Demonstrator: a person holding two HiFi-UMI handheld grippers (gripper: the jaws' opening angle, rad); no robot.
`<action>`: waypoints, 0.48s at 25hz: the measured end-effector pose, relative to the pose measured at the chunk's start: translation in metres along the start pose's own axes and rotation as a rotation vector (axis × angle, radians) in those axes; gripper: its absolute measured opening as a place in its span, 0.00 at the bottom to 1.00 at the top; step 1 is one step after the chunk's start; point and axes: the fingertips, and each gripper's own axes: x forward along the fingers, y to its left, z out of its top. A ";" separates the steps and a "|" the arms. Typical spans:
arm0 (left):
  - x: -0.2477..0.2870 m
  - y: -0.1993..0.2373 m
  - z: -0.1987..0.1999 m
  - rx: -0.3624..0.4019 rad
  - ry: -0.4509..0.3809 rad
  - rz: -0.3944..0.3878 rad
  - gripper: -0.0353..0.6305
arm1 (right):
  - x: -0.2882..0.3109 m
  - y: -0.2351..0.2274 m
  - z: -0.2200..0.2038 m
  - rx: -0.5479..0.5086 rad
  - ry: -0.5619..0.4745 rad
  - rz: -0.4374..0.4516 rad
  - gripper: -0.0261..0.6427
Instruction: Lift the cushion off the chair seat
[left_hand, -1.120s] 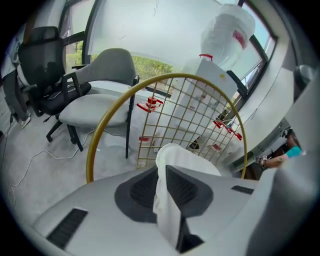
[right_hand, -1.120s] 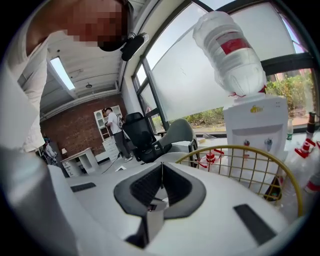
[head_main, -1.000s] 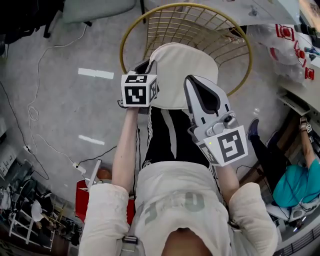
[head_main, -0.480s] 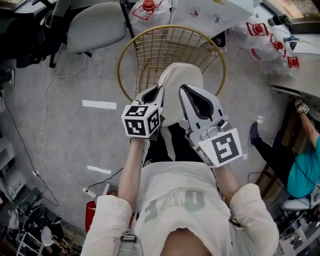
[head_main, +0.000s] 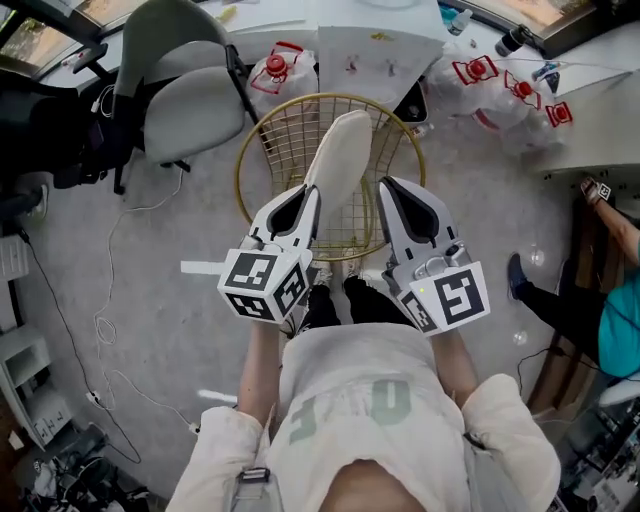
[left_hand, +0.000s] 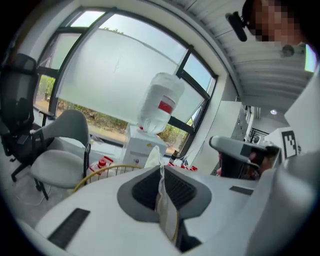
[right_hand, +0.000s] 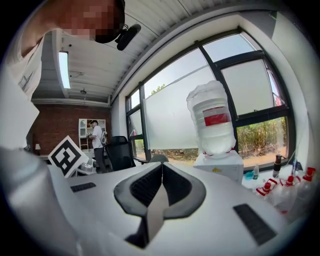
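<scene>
The cushion (head_main: 342, 150) stands on edge, raised over the gold wire chair (head_main: 330, 97). Its near edge is pinched in the left gripper (head_main: 310, 200), whose jaws have just been closing on the pale fabric between them. The left forearm reaches forward, the gripper tilted a little downward and its marker cube (head_main: 262, 285) toward the person. Just beside it, the right gripper (head_main: 386, 188) is held almost level at the same reach, its jaws pressed together with nothing between them.
</scene>
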 end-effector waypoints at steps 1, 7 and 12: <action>-0.007 -0.003 0.014 0.018 -0.032 0.001 0.10 | -0.004 -0.001 0.007 -0.007 -0.017 -0.008 0.07; -0.045 -0.032 0.092 0.066 -0.224 -0.031 0.10 | -0.025 0.002 0.059 -0.058 -0.136 -0.024 0.07; -0.068 -0.059 0.135 0.163 -0.344 -0.016 0.10 | -0.044 0.002 0.097 -0.097 -0.241 -0.046 0.07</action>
